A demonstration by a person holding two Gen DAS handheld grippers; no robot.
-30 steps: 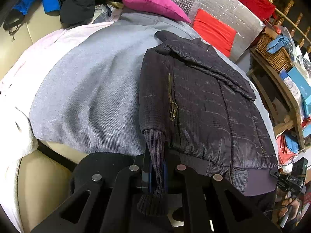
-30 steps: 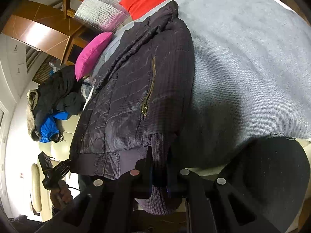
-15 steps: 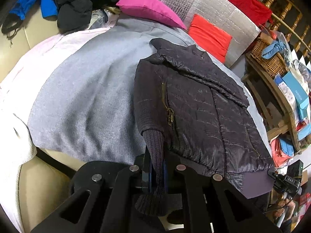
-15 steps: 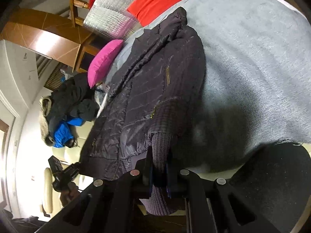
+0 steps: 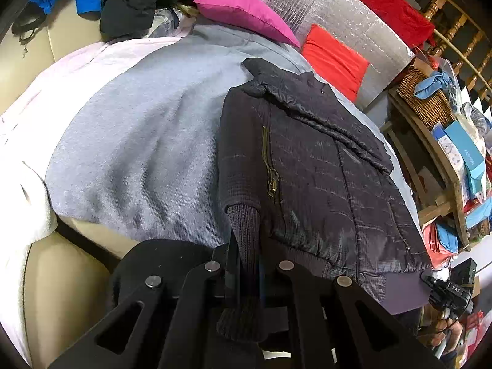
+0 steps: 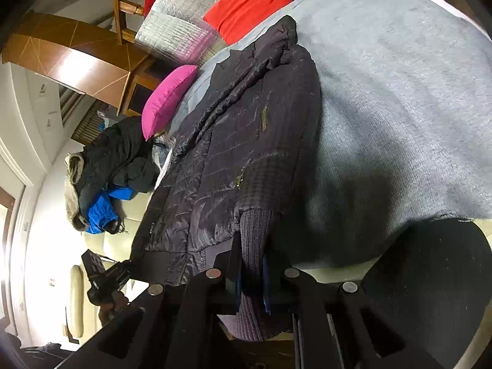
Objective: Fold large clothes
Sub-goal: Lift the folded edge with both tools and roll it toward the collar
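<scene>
Folding: barely begun; the dark jacket point(image 5: 313, 178) lay spread on the grey blanket point(image 5: 138, 141).
Left gripper point(image 5: 246, 273): pinched one ribbed cuff point(image 5: 244, 230).
Right gripper point(image 6: 250, 276): pinched the other cuff point(image 6: 253, 233).
Left: sleeves, body folds.

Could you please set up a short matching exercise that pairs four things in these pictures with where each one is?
Things:
1. jacket
2. knit cuff
3. pink cushion
4. wicker basket

Places:
A. on the wooden shelf
B. between the left gripper fingers
C. spread on the grey blanket
D. at the blanket's far end

Pairs: 1-C, 2-B, 3-D, 4-A
</scene>
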